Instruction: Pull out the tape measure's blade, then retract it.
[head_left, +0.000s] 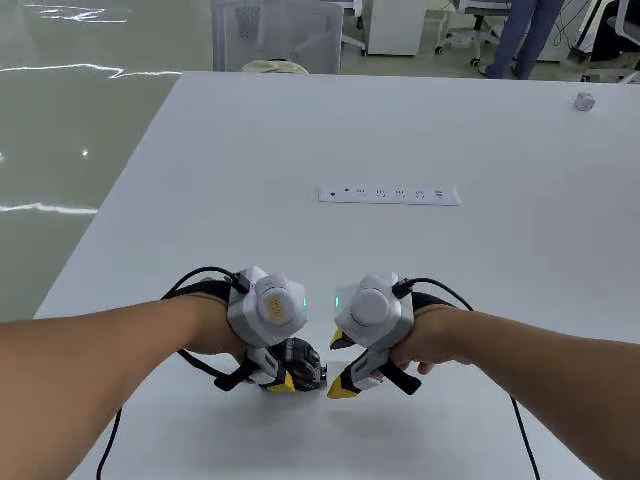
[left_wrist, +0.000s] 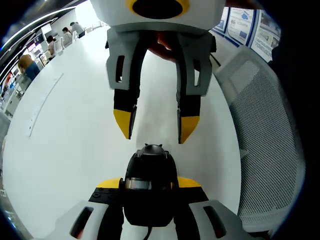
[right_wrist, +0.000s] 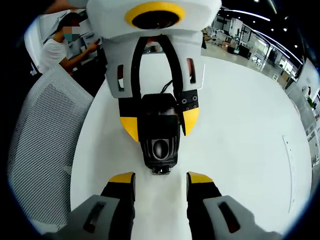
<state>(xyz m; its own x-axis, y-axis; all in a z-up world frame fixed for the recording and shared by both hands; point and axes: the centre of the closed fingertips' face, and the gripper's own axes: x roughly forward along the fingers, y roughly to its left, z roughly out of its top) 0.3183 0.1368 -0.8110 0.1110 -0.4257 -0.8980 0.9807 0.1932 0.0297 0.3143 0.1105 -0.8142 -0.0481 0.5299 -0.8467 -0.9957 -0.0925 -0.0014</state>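
Note:
The black tape measure (head_left: 298, 362) sits near the front of the white table (head_left: 400, 130), with my left gripper (head_left: 288, 378) shut on its body. In the left gripper view the case (left_wrist: 150, 185) is clamped between the yellow-tipped jaws, and no blade is drawn out. My right gripper (head_left: 340, 366) faces it from the right, open, its yellow fingertips (left_wrist: 187, 127) just short of the case. In the right gripper view the tape measure (right_wrist: 159, 137) hangs ahead, its blade hook (right_wrist: 160, 170) just beyond my open right gripper (right_wrist: 161, 178).
A white power strip (head_left: 390, 195) lies mid-table and a small grey object (head_left: 585, 101) at the far right. A mesh chair (head_left: 277, 35) stands behind the far edge, and a person (head_left: 520, 35) stands at the back. The table's left edge borders glossy floor.

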